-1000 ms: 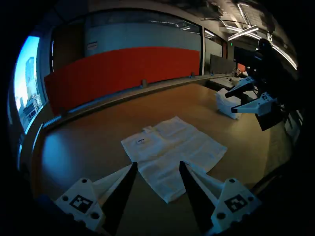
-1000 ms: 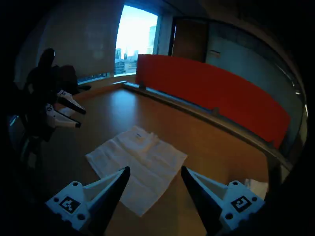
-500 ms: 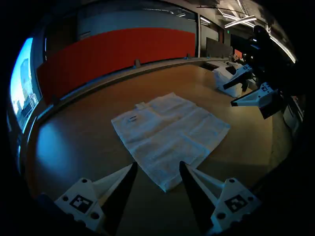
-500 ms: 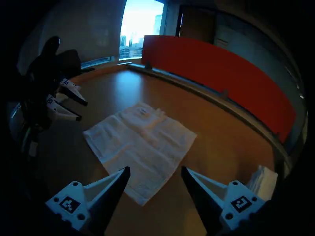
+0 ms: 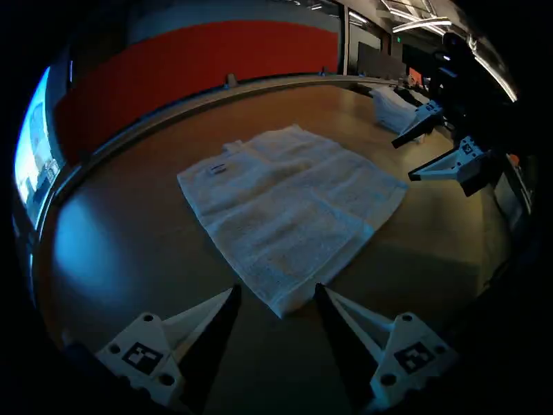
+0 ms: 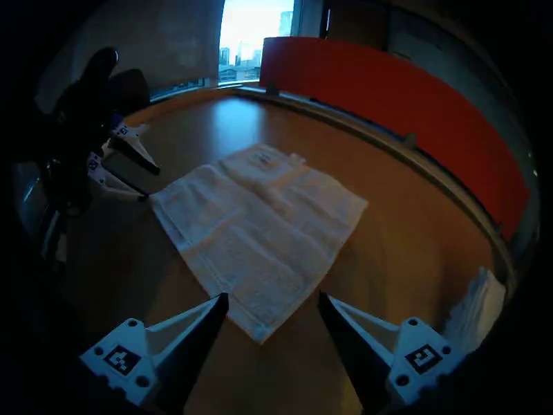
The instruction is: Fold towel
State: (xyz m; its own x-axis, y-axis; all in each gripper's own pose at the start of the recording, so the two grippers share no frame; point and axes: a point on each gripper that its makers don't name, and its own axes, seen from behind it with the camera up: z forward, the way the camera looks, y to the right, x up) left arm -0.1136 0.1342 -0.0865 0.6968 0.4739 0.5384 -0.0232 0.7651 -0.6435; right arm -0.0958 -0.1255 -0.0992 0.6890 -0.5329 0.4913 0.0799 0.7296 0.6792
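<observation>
Though dim, wooden table (image 5: 117, 228) under white towel (image 5: 290, 197), red partition (image 5: 207, 59) behind.

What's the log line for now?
white towel: flat on table | left gripper: open, at towel corner | right gripper: open, at another corner

A wide wooden tabletop (image 5: 117, 228) runs across the room, brown and glossy, with a bluish sheen where the daylight falls on it. Along its far edge stands 1 long red partition (image 5: 207, 62), with a pale rail (image 5: 200, 97) lying at its foot. Past one end of the partition there is a bright window (image 6: 256, 31) with city towers outside, and a brown door (image 6: 352, 28) just beside it. 1 small pile of folded white cloth (image 5: 392, 109) sits on the tabletop near the rail, well apart from the middle. Light strips (image 5: 415, 24) glow on the ceiling.
</observation>
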